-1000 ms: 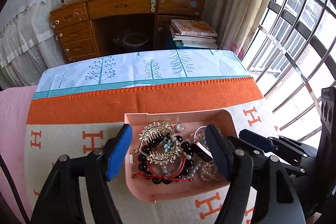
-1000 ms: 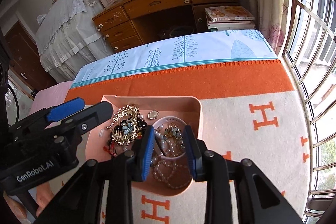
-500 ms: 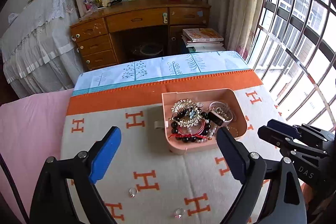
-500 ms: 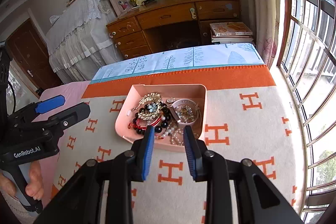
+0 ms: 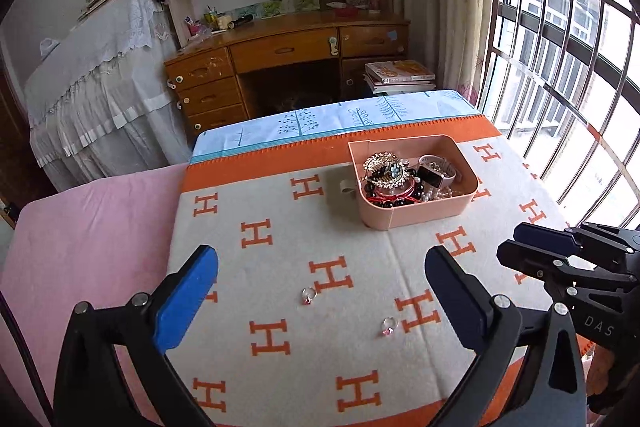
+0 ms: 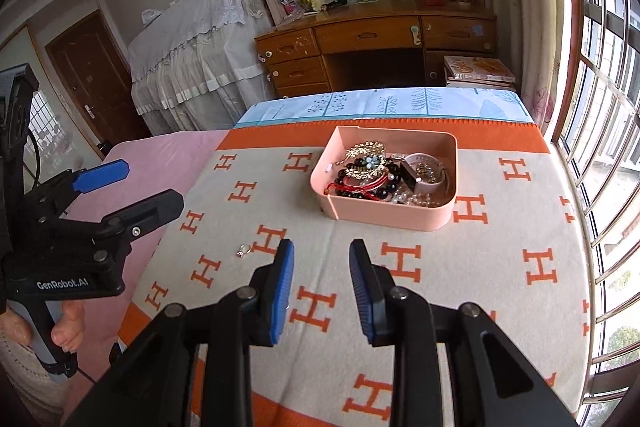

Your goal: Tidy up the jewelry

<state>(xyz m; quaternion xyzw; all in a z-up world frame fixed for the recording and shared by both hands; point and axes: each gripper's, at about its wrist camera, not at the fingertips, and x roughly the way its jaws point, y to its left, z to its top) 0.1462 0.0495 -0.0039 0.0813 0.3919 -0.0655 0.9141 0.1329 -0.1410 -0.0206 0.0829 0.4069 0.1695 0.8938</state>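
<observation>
A pink tray (image 5: pixel 416 215) (image 6: pixel 384 217) sits on the H-patterned blanket, heaped with jewelry: a gold hair comb (image 5: pixel 384 167), dark bead bracelets, pearls and a pale watch (image 5: pixel 438 175). Two small pink-stone rings (image 5: pixel 308 295) (image 5: pixel 389 325) lie loose on the blanket nearer me. My left gripper (image 5: pixel 320 259) hovers over them, jaws opening wide, nothing between them. My right gripper (image 6: pixel 321 247) is narrowly open and empty, short of the tray. One ring (image 6: pixel 243 249) shows to its left.
The blanket (image 5: pixel 280 307) covers a bed with a pink sheet (image 5: pixel 88 251) on the left. A barred window (image 5: pixel 568 67) is close on the right. Beyond the bed stand a wooden desk (image 5: pixel 280 59) and stacked books (image 5: pixel 400 75). A hand (image 6: pixel 68 327) grips the left tool.
Both grippers pulled back and up from the tray, which now sits farther away. The left jaws spread wider. The two loose rings came into view.
</observation>
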